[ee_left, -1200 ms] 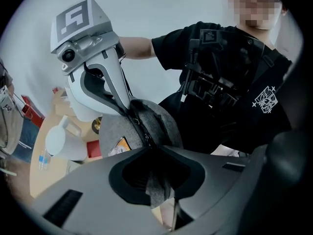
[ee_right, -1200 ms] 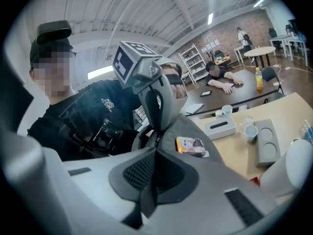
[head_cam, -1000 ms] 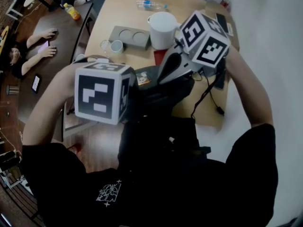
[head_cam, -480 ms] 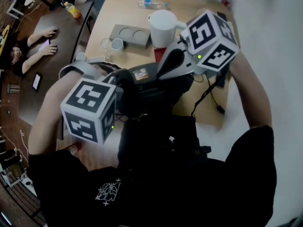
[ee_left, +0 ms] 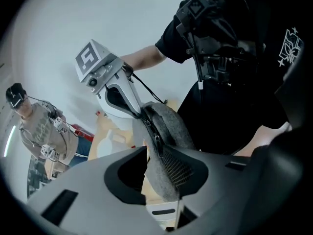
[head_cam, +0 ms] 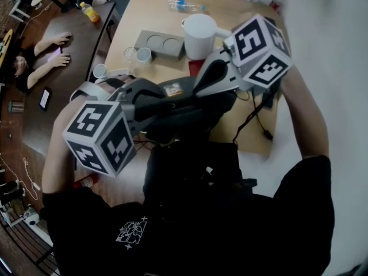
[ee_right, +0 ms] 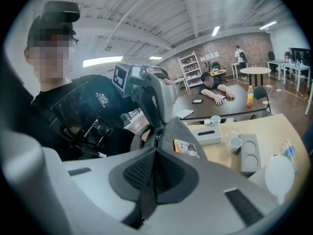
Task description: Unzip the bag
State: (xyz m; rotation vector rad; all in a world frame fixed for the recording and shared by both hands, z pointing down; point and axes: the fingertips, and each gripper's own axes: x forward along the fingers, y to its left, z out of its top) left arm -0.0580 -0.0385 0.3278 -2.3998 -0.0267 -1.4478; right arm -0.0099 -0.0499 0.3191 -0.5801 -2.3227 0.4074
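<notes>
Left gripper view: bag [ee_left: 168,126] between left tongs [ee_left: 161,163], just opened; right tongs [ee_right: 156,153] pinching.

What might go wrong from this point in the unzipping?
1. The left gripper has just been opening with the bag edge between its jaws, so it may lose that side.
2. Only the right gripper, shut on the bag, would then carry it, and the bag could swing or slip.

The light wooden table [head_cam: 144,13] bears a white jug [head_cam: 198,36], a grey tray [head_cam: 160,43], a plastic bottle [head_cam: 184,6] and a cup [head_cam: 144,55].
</notes>
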